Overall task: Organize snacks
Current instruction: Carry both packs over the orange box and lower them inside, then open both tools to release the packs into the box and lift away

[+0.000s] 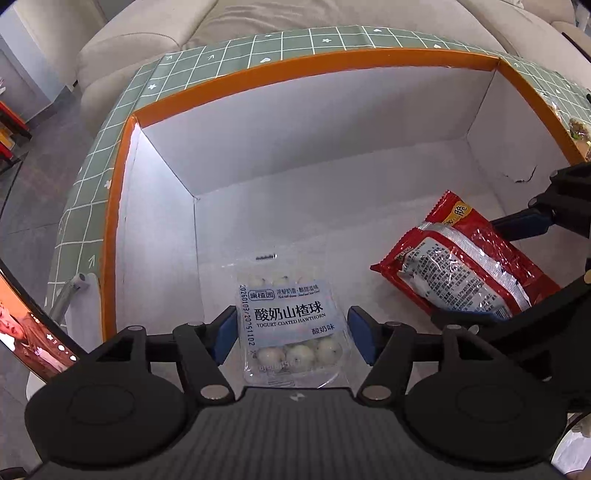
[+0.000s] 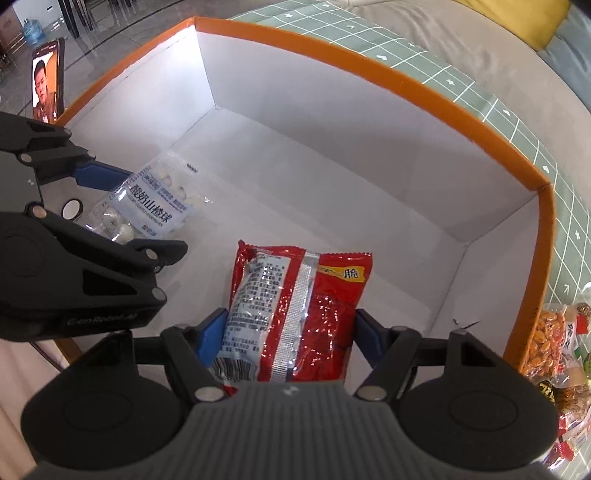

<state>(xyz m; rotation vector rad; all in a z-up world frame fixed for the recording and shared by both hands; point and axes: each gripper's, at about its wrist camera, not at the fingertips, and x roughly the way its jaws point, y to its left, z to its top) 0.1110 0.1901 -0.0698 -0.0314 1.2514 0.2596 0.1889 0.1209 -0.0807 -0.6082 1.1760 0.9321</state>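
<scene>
A white box with an orange rim (image 1: 122, 177) (image 2: 406, 81) stands on a green grid cloth. A clear and light-blue pack of yogurt-coated hawthorn balls (image 1: 291, 325) (image 2: 147, 210) lies on the box floor between the fingers of my left gripper (image 1: 293, 334) (image 2: 122, 206); the jaws stand apart at its sides, open. A red snack bag (image 2: 295, 314) (image 1: 465, 266) lies on the floor between the fingers of my right gripper (image 2: 286, 334) (image 1: 480, 269), whose blue pads flank it without clearly pressing it.
More snack packs (image 2: 557, 347) lie outside the box on the right, on the green grid cloth (image 2: 517, 122). A phone with a lit screen (image 2: 46, 81) (image 1: 33, 336) stands left of the box. A beige sofa (image 1: 295, 14) lies behind.
</scene>
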